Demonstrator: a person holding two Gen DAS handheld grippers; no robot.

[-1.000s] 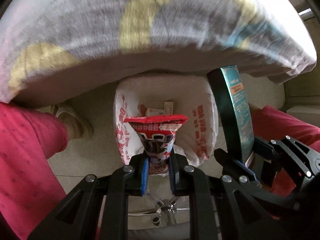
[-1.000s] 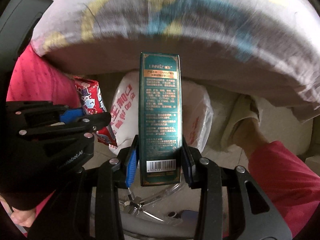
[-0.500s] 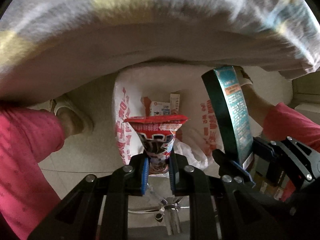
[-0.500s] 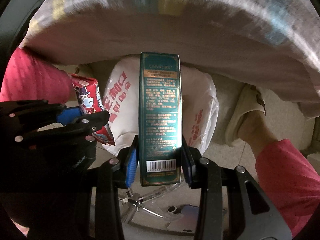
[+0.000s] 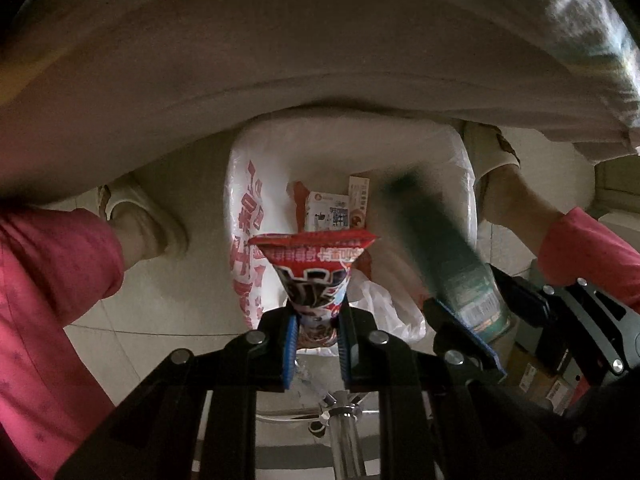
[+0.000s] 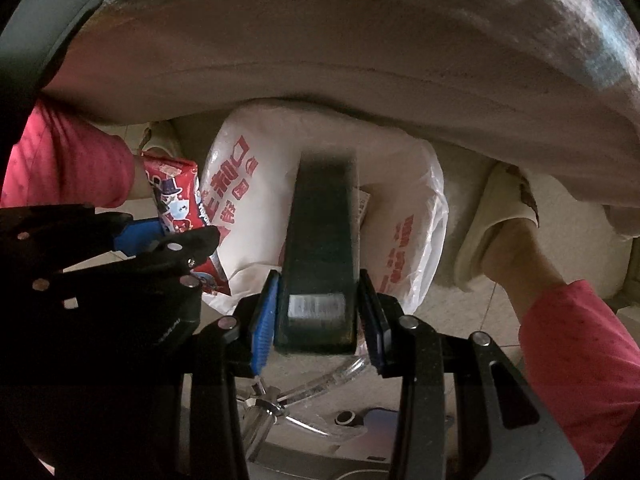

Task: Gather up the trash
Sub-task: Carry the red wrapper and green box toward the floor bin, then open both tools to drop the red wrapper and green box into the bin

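Observation:
My left gripper (image 5: 316,320) is shut on a red snack wrapper (image 5: 314,268) and holds it over the mouth of a white plastic trash bag (image 5: 244,216) with red print. My right gripper (image 6: 318,300) has its jaws spread a little wider than the dark green carton (image 6: 324,236) between them; the carton is motion-blurred and points into the bag (image 6: 240,204). In the left wrist view the carton (image 5: 444,256) and right gripper (image 5: 472,332) show at right. In the right wrist view the left gripper (image 6: 160,236) and wrapper (image 6: 176,200) show at left. Small boxes (image 5: 332,212) lie inside the bag.
A cushion edge with patterned cover (image 5: 320,60) overhangs the bag. The person's pink-trousered legs (image 5: 52,280) and beige slippers (image 5: 148,220) stand on both sides. A chrome chair base (image 6: 272,404) stands on the tiled floor below. Cardboard boxes (image 5: 536,372) lie at right.
Both grippers moved lower toward the bag, under the cushion. The right jaws have opened and the green carton is now blurred, slipping down toward the bag. The left still holds the wrapper.

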